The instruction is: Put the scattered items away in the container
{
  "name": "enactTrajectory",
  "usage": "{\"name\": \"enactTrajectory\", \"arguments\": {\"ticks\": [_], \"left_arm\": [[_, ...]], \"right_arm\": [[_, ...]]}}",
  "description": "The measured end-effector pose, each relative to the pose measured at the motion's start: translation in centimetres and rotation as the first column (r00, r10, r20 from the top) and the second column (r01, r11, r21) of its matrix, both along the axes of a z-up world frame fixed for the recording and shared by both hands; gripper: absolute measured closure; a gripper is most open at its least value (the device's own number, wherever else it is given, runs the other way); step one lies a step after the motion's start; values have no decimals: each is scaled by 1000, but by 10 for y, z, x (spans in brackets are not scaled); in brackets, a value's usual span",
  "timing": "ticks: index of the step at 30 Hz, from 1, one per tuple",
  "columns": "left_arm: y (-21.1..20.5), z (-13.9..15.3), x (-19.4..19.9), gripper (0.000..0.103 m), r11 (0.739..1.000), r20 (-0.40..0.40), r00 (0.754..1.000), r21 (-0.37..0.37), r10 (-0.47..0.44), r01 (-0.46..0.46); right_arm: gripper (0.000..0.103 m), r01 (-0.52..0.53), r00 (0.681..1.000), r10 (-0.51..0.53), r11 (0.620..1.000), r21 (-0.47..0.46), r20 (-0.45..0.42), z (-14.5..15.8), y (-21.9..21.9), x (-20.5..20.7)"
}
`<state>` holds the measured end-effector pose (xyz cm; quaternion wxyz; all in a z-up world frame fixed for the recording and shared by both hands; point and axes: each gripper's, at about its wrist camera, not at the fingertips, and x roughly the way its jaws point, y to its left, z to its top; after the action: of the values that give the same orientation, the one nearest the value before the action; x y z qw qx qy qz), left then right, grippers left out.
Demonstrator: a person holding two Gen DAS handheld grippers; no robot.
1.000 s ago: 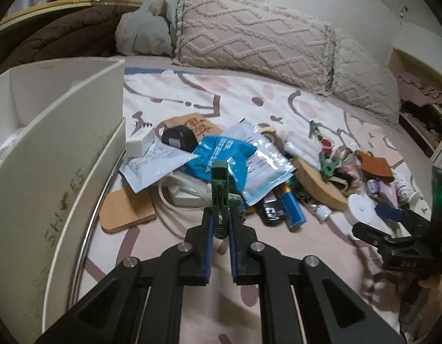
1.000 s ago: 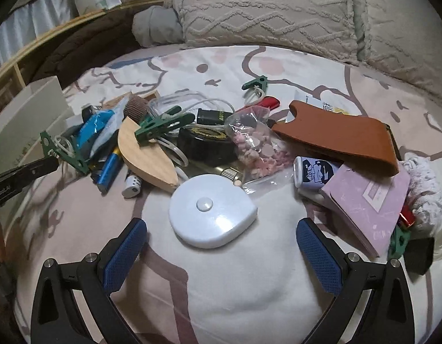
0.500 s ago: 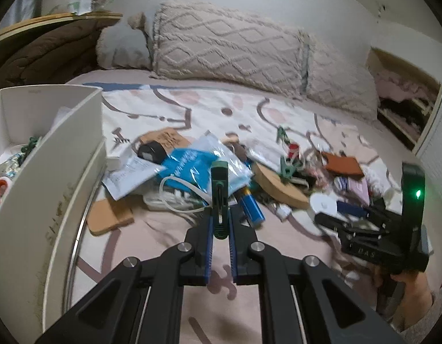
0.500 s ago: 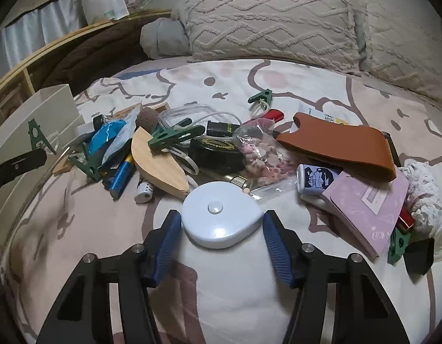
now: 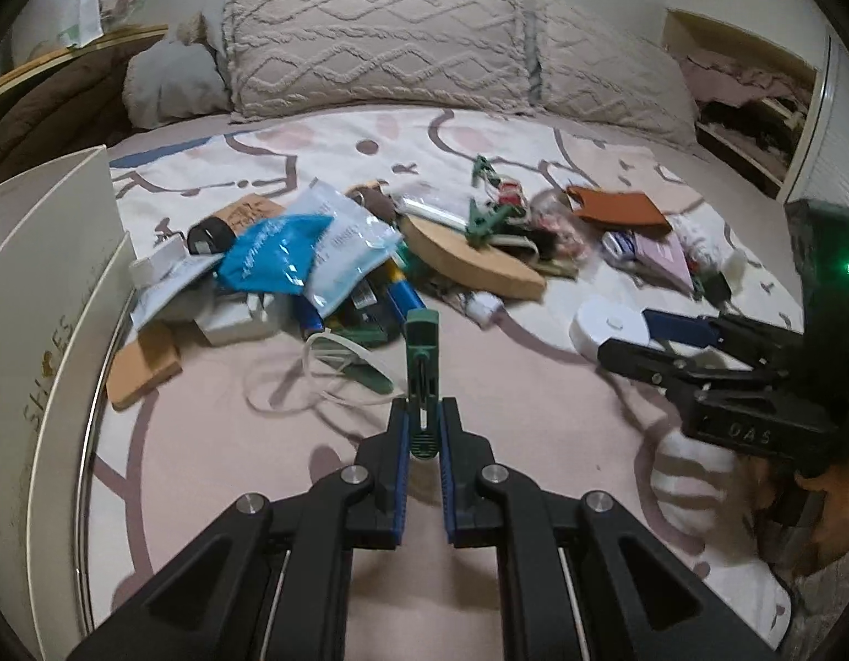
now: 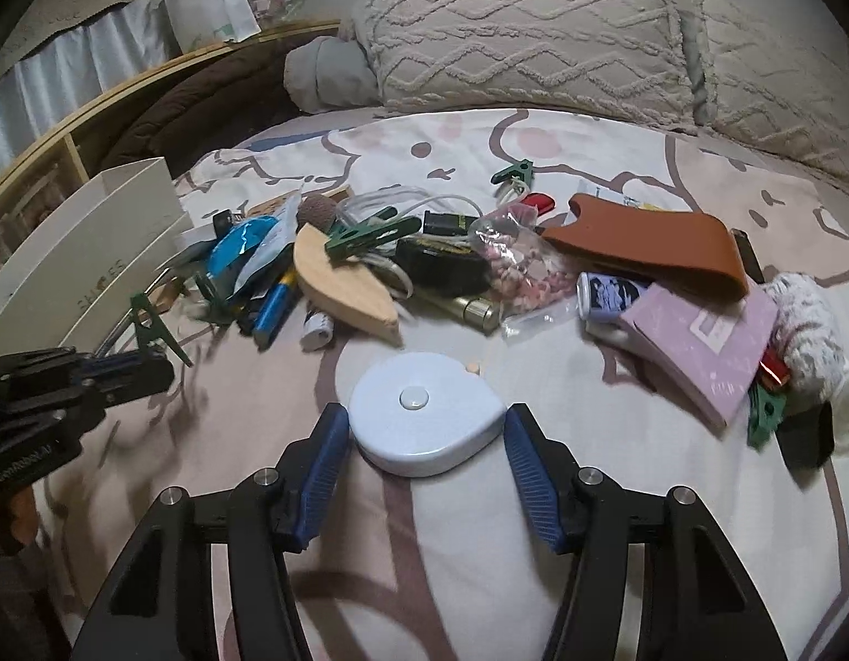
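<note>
Green clip (image 5: 422,363), white round case (image 6: 424,421), rust-brown pouch (image 6: 645,245) — on a pinkish bedspread (image 6: 479,551) (mauve line pattern).

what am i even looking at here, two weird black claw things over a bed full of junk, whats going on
No robot here: a person holds a two-finger gripper in each hand, and each picture comes from a fisheye camera on one gripper, looking along its fingers. In the left wrist view, the left gripper is shut on a green clothes peg; the right gripper shows at that picture's right edge. In the right wrist view, the right gripper has closed on a white tape measure, its pads at the case's sides. On the bed lies a pile: a blue packet, a wooden piece, a brown leather case, a pink booklet. The white box, at the left, is the container.
</note>
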<state>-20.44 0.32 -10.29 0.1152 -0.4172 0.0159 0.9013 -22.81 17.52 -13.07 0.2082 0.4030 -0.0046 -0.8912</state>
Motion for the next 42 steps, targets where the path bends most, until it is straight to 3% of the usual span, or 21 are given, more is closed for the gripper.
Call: {"name": "enactTrajectory", "arguments": {"ticks": [20,25,27,29,30,42], "left_arm": [[43,-14,38,93,982,71,979,-17,-189,190],[50,-17,40,92,979,78,976,-30,-201,204],[50,-15,41,81,977,78,974,-12,-210,212],[51,-12,44,55,975,66,973,-2,-220,220],[52,-10,45,52,975,56,973,0,-224,224],[67,0,55,51,951,15,951,32,-308,307]], "right_arm": [[44,63,998,-63,998,-5,-20,13,46,73],[44,87,996,-87,996,-9,12,4,57,81],[44,92,996,-91,996,-17,22,2,59,80],[44,91,996,-90,996,-13,22,2,57,80],[44,90,996,-89,996,-5,22,1,56,80],[43,82,995,-82,997,4,47,-5,55,78]]}}
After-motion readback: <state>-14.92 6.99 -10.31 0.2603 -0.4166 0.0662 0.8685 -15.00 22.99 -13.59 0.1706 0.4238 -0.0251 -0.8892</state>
